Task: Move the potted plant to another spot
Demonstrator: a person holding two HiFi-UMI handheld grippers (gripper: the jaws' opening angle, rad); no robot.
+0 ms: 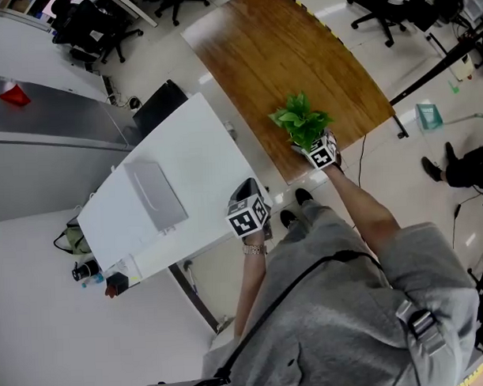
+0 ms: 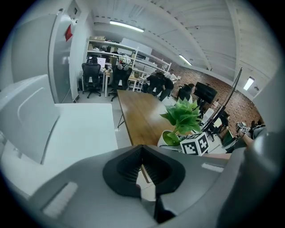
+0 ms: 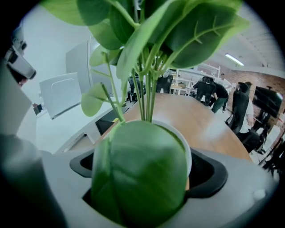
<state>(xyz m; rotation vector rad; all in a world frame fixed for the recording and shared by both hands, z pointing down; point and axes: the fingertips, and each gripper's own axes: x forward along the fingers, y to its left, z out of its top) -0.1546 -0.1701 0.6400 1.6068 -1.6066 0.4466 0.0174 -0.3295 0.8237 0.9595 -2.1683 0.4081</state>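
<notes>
A potted plant (image 1: pixel 301 121) with green leaves in a white pot is at the near end of the wooden table (image 1: pixel 284 60). My right gripper (image 1: pixel 323 154) is shut on the pot; in the right gripper view the pot's white rim (image 3: pixel 186 149) sits between the jaws and a big leaf (image 3: pixel 142 178) hides most of it. I cannot tell whether the pot rests on the wood or hangs just above it. My left gripper (image 1: pixel 248 212) hovers by the near corner of the white table (image 1: pixel 200 150), shut (image 2: pixel 142 167) with nothing in it. The left gripper view shows the plant (image 2: pixel 182 116) to the right.
A flat grey box (image 1: pixel 156 195) lies on the white table. Bottles and small items (image 1: pixel 86 271) sit at that table's left end. A grey cabinet (image 1: pixel 49 132) with a red object (image 1: pixel 15 95) stands at left. Office chairs (image 1: pixel 93 31) and people are at the far end.
</notes>
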